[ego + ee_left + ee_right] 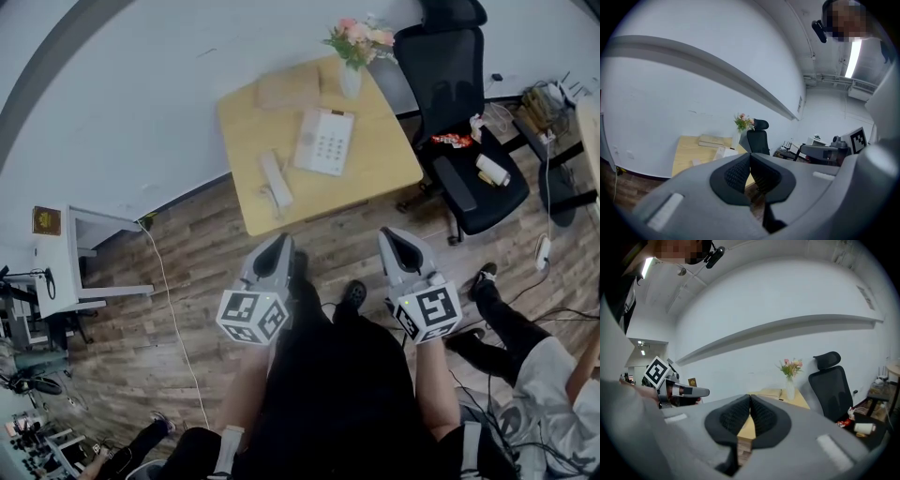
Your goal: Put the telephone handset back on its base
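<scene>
Beside base point(324, 141), handset point(275, 180) flat, axis toward wall point(141, 94)

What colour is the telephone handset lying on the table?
White handset, matching the base; the head view shows it best.

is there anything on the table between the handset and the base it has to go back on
Nothing visible. The slim white handset lies on the bare light wooden table beside the white push-button telephone base, apart from it. The pale vase of pink flowers and the flat brown box stand behind the base, off that path.
</scene>
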The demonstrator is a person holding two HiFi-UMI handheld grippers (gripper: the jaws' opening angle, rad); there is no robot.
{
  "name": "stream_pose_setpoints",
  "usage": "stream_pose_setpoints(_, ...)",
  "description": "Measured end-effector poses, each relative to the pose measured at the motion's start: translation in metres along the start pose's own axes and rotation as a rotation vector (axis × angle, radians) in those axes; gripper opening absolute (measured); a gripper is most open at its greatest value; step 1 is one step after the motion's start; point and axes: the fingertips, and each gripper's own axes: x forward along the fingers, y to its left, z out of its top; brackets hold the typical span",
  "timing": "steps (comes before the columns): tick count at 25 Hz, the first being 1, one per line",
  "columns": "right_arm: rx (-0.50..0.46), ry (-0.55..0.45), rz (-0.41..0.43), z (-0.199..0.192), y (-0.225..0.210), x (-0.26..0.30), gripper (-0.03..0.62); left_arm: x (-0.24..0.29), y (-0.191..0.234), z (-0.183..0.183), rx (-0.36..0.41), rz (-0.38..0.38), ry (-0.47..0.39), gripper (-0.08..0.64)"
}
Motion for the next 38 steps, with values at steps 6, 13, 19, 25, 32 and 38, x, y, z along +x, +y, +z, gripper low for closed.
stream_pose_setpoints(6, 0.018, 0.009, -0.006, -0.006, 0.000, 0.002, 0.003, 0.005, 0.003, -0.005, -0.003, -0.010, 0.017, 0.009)
stream_pose_setpoints(13, 0.021, 0.027, -0.006, -0.006, 0.001, 0.018, 0.003, 0.016, 0.020, -0.005, -0.007, -0.007, 0.025, 0.009)
stream_pose_setpoints(19, 0.001, 0.044, 0.004, 0.001, -0.004, 0.047, 0.003, 0.033, 0.045, 0.001, -0.026, 0.012, 0.022, 0.011)
stream_pose_setpoints(25, -0.017, 0.058, 0.018, 0.013, -0.012, 0.081, 0.003, 0.059, 0.071, 0.011, -0.040, 0.030, 0.024, 0.011)
stream_pose_setpoints(32, -0.022, 0.083, 0.026, 0.022, -0.028, 0.123, 0.003, 0.099, 0.099, 0.018, -0.062, 0.036, 0.044, 0.011)
stream_pose_setpoints(38, -0.028, 0.106, 0.024, 0.030, -0.044, 0.160, 0.003, 0.133, 0.124, 0.030, -0.070, 0.031, 0.052, 0.011)
